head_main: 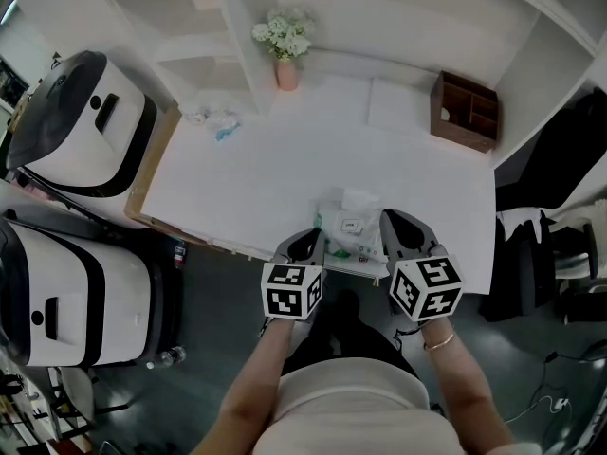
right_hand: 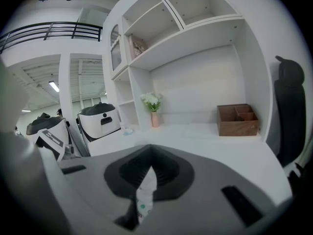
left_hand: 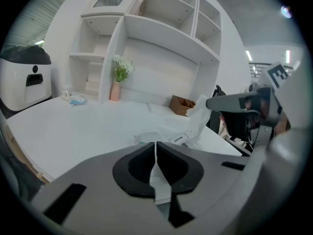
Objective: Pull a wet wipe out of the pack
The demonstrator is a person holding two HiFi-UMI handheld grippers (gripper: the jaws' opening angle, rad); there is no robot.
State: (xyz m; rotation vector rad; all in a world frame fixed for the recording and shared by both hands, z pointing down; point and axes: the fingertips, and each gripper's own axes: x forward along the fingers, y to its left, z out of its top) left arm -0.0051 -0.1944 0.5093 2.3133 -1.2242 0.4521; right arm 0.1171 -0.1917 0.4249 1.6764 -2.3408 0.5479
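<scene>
The wet wipe pack (head_main: 347, 238) lies at the near edge of the white table (head_main: 285, 159), its "OPEN" label (left_hand: 178, 138) facing up. A white wipe (head_main: 361, 201) stands up out of its top, also seen in the left gripper view (left_hand: 198, 112). My left gripper (head_main: 305, 239) is shut on a thin white strip at the pack's left end (left_hand: 157, 180). My right gripper (head_main: 393, 222) is shut on a white piece with small green print (right_hand: 144, 197), which looks like the pack's right end. The wipe rises just beside the right gripper's tip (left_hand: 215, 103).
A pink vase of white flowers (head_main: 285, 50) and a wooden organiser (head_main: 465, 110) stand at the back by the white shelves. Crumpled tissue (head_main: 213, 121) lies back left. Two white appliances (head_main: 81, 126) (head_main: 66, 292) stand left of the table and dark clothing (head_main: 569, 159) hangs to its right.
</scene>
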